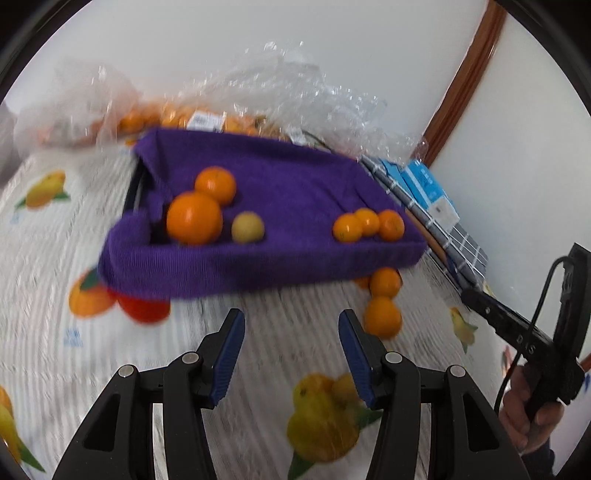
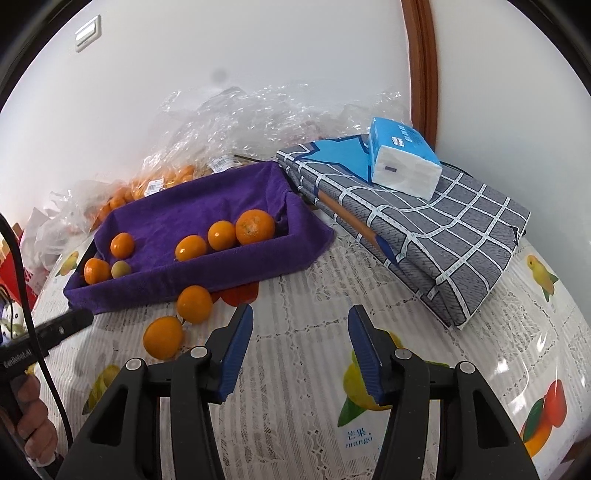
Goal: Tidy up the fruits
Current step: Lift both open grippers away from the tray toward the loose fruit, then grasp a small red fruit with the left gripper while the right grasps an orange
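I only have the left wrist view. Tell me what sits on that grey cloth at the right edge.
Observer: A blue and white tissue pack lies on top of the folded checked cloth.
Operator: Report the right gripper's state.
Observer: The right gripper is open and empty, over the tablecloth.
Operator: Check the wall for anything.
Observer: A white switch plate is mounted high on the wall, upper left in the right wrist view.
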Tool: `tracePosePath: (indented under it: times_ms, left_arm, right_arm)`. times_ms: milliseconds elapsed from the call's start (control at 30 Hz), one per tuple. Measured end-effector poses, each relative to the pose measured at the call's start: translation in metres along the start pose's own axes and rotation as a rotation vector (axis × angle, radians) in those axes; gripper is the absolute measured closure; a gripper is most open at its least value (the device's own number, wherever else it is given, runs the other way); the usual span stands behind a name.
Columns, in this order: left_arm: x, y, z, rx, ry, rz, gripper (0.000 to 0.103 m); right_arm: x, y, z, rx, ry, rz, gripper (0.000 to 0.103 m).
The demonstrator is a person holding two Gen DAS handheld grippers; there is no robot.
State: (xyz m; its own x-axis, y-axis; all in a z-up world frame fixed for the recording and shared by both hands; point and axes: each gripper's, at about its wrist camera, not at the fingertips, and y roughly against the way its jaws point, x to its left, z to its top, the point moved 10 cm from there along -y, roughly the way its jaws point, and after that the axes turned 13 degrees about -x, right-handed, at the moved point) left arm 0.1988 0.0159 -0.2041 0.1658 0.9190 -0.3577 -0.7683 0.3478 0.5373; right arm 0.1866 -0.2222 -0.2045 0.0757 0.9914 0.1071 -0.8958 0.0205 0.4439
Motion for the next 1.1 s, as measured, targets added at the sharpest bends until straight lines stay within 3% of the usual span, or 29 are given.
tracePosePath:
  times_ms: [400,633,667,733,800,1100]
  left_arm:
    - [-0.065,-0.016,-0.033,0.105,-0.105,-0.135,0.052]
    - [-0.067,-0.022,-0.046,0.094,-0.139,-0.075,0.054]
    - [-0.068,-0.023,-0.047,0.093,-0.154,-0.068,0.057]
    - [-0.07,-0.024,-0.048,0.092,-0.187,-0.054,0.074]
    - [-0.07,-0.024,-0.049,0.097,-0.19,-0.062,0.079]
    - [-0.036,-0.007,-0.027,0.031,-0.119,-0.006,0.079]
  right_arm:
    - [-0.006,0.01,-0.007,-0.001,0.073,-0.016,0.049]
    - [-0.008,0.019,-0.014,-0.007,0.115,-0.001,0.049]
    - [-0.007,0.018,-0.016,-0.007,0.113,0.004,0.049]
    - [-0.003,0.014,-0.019,0.001,0.107,0.018,0.049]
    - [0.002,0.01,-0.022,0.011,0.103,0.03,0.049]
    - [0.043,-0.01,-0.028,0.048,0.097,0.121,0.049]
